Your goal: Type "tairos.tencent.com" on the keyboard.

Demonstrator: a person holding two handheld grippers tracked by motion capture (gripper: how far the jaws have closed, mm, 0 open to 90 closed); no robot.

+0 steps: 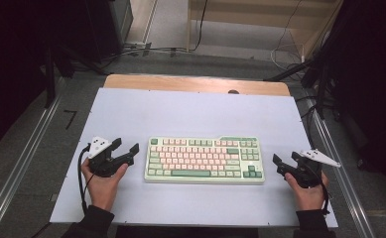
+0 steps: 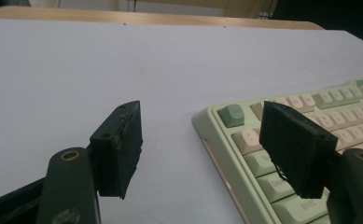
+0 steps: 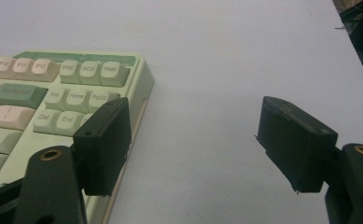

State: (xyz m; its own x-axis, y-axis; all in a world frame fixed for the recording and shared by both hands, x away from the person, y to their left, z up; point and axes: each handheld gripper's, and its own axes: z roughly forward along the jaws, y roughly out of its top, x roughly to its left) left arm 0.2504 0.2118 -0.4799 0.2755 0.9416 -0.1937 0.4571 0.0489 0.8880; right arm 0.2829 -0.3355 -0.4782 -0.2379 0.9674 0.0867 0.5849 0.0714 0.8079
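A pale green keyboard (image 1: pixel 204 159) with pink and green keys lies in the middle of the white table top (image 1: pixel 190 114). My left gripper (image 1: pixel 126 149) rests just left of the keyboard, held by a hand, jaws wide open with nothing between them. In the left gripper view the left gripper (image 2: pixel 207 149) spans the keyboard's near left corner (image 2: pixel 263 154). My right gripper (image 1: pixel 286 162) sits just right of the keyboard, also open and empty. In the right gripper view the right gripper (image 3: pixel 195 149) frames bare table beside the keyboard's right end (image 3: pixel 76 88).
A wooden strip (image 1: pixel 195 83) borders the table's far edge. Metal rails (image 1: pixel 27 158) run along both sides. Cables (image 1: pixel 146 49) and dark stands sit on the floor beyond the table. Bare white surface lies ahead of and behind the keyboard.
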